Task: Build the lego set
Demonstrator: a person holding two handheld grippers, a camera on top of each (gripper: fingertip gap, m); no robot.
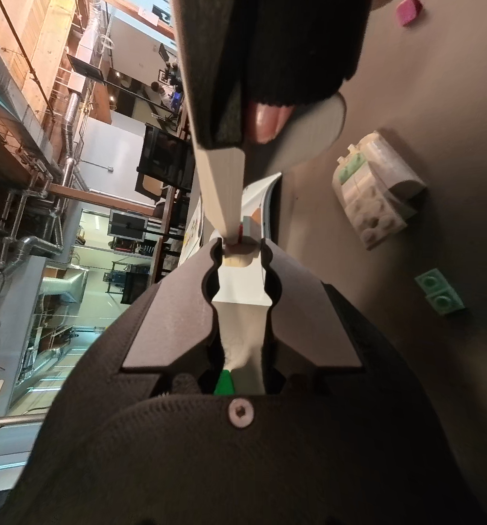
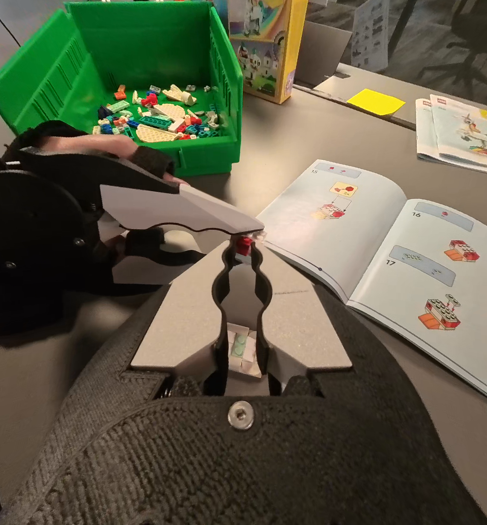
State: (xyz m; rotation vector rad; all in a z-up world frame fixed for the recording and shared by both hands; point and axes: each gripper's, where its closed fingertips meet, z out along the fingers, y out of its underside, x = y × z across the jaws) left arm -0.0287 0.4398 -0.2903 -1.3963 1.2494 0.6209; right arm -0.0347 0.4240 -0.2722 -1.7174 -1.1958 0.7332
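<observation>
My left gripper is shut on a small cream piece and is rolled onto its side above the table. My right gripper is shut on a small red piece with a grey plate under it. The two grippers meet tip to tip, and the red piece touches the cream piece. The right gripper's finger comes in from above in the left wrist view. The left gripper's fingers come in from the left in the right wrist view. A white partial build with pale green studs lies on the table, also seen under my right gripper.
A green bin of loose bricks stands at the back left, with the set's box beside it. An open instruction booklet lies on the right, more booklets and a yellow note behind. A green plate and a pink piece lie on the table. Only a small space, under 4 cm, lies between the two pairs of fingers.
</observation>
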